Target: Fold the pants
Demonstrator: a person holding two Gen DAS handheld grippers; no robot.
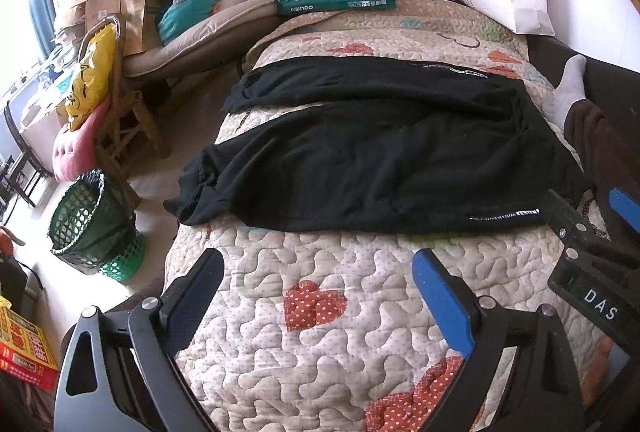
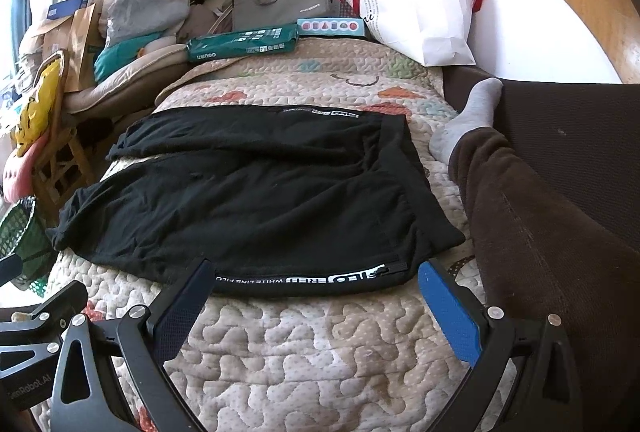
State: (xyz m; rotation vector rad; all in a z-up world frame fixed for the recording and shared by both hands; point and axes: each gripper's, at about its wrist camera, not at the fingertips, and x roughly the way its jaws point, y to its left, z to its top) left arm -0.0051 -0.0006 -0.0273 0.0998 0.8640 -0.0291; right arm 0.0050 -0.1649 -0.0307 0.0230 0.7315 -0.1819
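Left wrist view: your left tongs (image 1: 316, 280) are spread wide and hold nothing, above the quilt (image 1: 320, 332) on the bed. The black pants (image 1: 360, 152) lie flat across the quilt just ahead, legs running left to the bed's edge, waistband to the right. Your right tongs (image 1: 592, 216) show at the right edge, near the waistband corner. A green basket (image 1: 92, 224) stands on the floor.

Right wrist view: your right tongs (image 2: 316, 284) are wide open and empty, fingers straddling the near hem of the pants (image 2: 260, 192) with its white lettering. Your leg (image 2: 532, 216) in brown, with a grey sock (image 2: 468, 120), lies just right of the pants.
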